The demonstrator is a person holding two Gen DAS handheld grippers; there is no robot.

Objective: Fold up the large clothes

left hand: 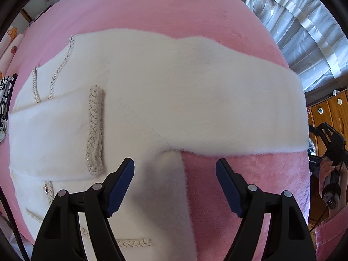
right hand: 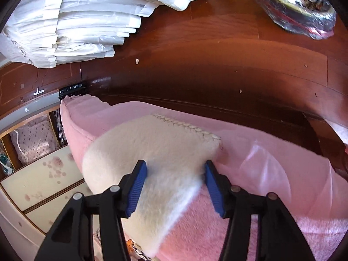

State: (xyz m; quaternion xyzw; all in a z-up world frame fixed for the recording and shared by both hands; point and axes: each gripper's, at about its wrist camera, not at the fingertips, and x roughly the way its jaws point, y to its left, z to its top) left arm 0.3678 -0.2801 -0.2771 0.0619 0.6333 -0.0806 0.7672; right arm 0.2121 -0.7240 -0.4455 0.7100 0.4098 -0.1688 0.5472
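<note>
A white fuzzy coat with braided trim lies spread on a pink plush cover. One sleeve stretches out to the right. My left gripper is open and empty, hovering over the armpit where the sleeve meets the body. In the right wrist view, my right gripper is open with its blue pads on either side of the sleeve cuff, which has a braided edge. The pads are not pressed together. The right gripper also shows at the far right of the left wrist view.
The pink cover ends near the cuff, with dark wooden floor beyond. A stack of white bagged items and a wrapped bundle lie on the floor. Wooden cabinets and plastic sheeting stand at the right.
</note>
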